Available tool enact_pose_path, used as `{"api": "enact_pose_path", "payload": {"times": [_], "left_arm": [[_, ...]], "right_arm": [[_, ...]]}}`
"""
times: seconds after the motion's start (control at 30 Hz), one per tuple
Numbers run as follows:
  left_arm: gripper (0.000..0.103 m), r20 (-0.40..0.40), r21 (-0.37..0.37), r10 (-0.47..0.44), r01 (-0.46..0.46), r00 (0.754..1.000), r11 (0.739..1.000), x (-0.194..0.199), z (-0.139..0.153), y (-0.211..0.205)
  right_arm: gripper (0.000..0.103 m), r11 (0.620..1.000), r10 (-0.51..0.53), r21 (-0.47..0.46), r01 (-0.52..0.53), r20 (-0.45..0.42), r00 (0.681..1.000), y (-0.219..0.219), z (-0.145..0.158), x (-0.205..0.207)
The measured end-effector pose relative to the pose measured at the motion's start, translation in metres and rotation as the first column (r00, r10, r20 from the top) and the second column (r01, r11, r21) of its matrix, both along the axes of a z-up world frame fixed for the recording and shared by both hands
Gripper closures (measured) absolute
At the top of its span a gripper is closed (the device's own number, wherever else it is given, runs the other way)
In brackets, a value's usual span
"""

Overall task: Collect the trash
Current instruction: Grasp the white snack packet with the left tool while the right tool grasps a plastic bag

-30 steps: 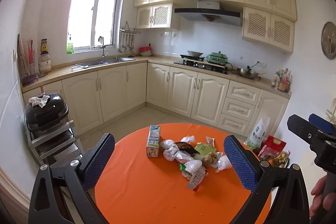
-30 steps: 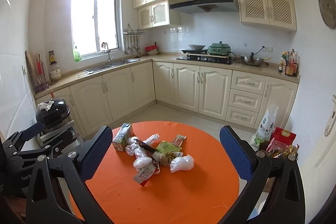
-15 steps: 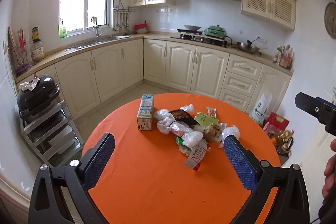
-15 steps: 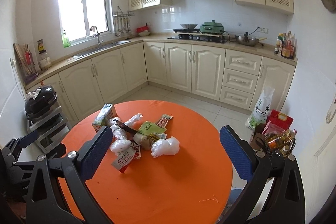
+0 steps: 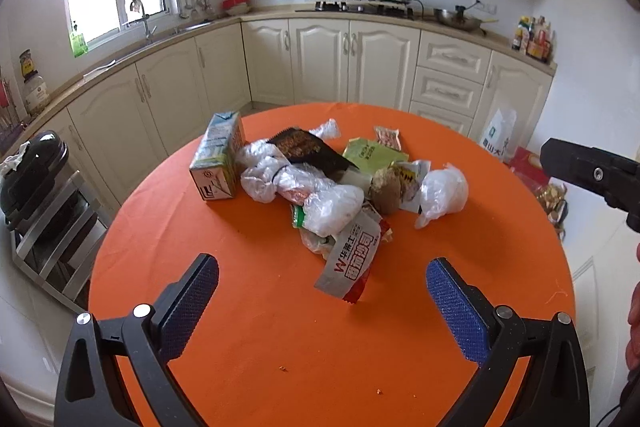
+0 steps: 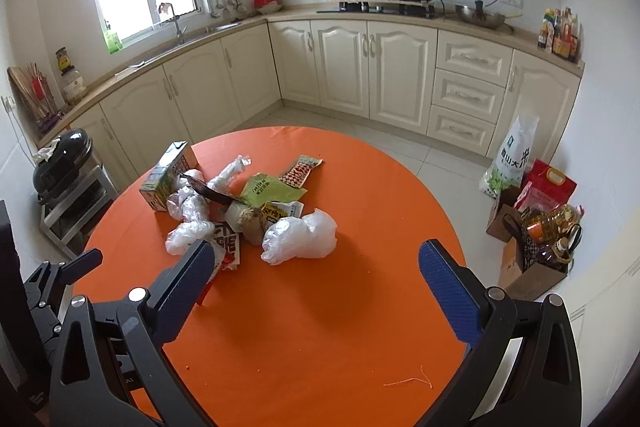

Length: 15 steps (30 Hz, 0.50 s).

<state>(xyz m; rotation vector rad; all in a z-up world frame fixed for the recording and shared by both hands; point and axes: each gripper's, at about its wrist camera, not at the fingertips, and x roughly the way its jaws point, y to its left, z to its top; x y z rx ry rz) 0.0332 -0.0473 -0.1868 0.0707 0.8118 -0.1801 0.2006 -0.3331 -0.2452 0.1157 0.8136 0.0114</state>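
Observation:
A heap of trash lies on the round orange table (image 5: pixel 260 327) (image 6: pixel 320 327): a milk carton (image 5: pixel 218 163) (image 6: pixel 168 177), crumpled clear bags (image 5: pixel 332 207), a white bag (image 5: pixel 442 193) (image 6: pixel 300 237), a green packet (image 5: pixel 372 155) (image 6: pixel 268 191), a black wrapper (image 5: pixel 308 151) and a silver-red wrapper (image 5: pixel 352 263). My left gripper (image 5: pixel 322 291) hovers open just short of the silver-red wrapper. My right gripper (image 6: pixel 316 271) is open too, close in front of the white bag; its left finger covers part of the heap.
Cream kitchen cabinets and a counter run behind the table. A black grill on a metal rack (image 5: pixel 36 175) stands at the left. Bags of groceries and oil bottles (image 6: pixel 536 223) sit on the floor at the right. A hand (image 5: pixel 632 311) shows at the left view's right edge.
Both grippers have tilted down and come closer to the table; the trash heap now looms larger and lies just ahead of the fingers. Nothing on the table has moved.

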Motion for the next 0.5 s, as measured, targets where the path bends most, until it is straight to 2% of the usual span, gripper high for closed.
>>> {"api": "enact_pose_path", "payload": {"times": [0.33,0.5], "left_arm": [[0.003,-0.117,0.046,-0.032,0.037,0.993,0.998,0.112,-0.023,-0.006],[0.009,-0.138,0.031,-0.05,0.055,0.989,0.998,0.156,-0.025,-0.012]], "right_arm": [[0.0,1.0,0.01,0.011,-0.009,-0.12,0.993,-0.003,-0.052,0.046],[0.0,0.998,0.053,0.027,-0.049,-0.16,0.986,0.006,-0.073,0.067]]}}
